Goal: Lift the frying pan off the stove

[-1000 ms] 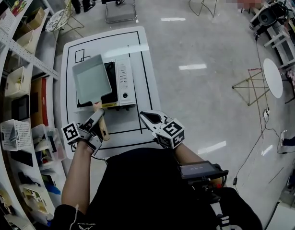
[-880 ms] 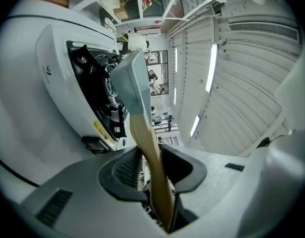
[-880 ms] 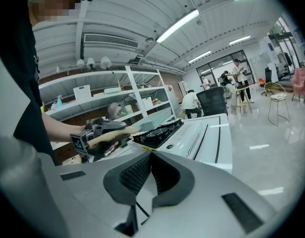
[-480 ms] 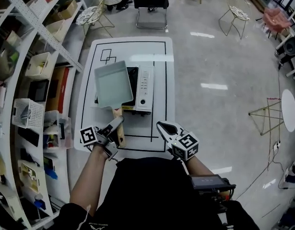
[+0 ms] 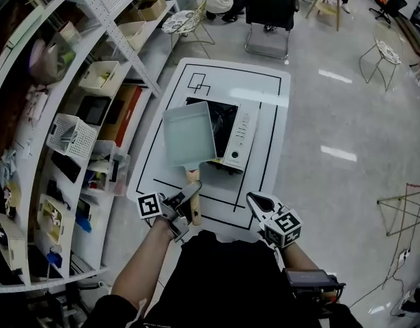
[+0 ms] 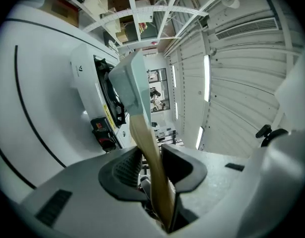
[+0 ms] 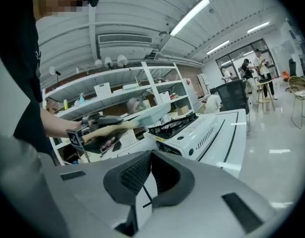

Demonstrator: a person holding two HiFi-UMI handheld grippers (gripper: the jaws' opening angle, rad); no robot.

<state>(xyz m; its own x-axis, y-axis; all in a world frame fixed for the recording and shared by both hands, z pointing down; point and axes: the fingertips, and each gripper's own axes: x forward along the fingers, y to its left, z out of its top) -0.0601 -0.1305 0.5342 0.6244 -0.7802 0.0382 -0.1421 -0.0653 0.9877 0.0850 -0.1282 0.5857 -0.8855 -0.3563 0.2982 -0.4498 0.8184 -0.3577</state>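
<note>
Left tool: I have it pointing about level, its two ribbed pads pinching the wooden handle from either side.
Left tool's marker cube: it sits at 9 o'clock of the jaws in the head view, over the near edge of the desk.
Frying pan: pale and rectangular, it is at 12 o'clock from my left tool, at the far end of the handle. In the right gripper view it hangs in the air, clear of the burner and off to one side of it.
Stove: a white single-burner unit, it stands on the desk at 1 o'clock from the left tool. From overhead the pan covers its left part.
Burner grate: black and uncovered, at 3 o'clock of the pan.
Right tool: its tips are pressed together with nothing between them. It is at 3 o'clock of the left tool over the desk's near edge, well apart from the pan.
Desk: white top marked with black lines, carrying only the stove.
Shelves: at 9 o'clock of the desk, loaded with bins and boxes.
Office chair: at 12 o'clock, beyond the desk's far end.
</note>
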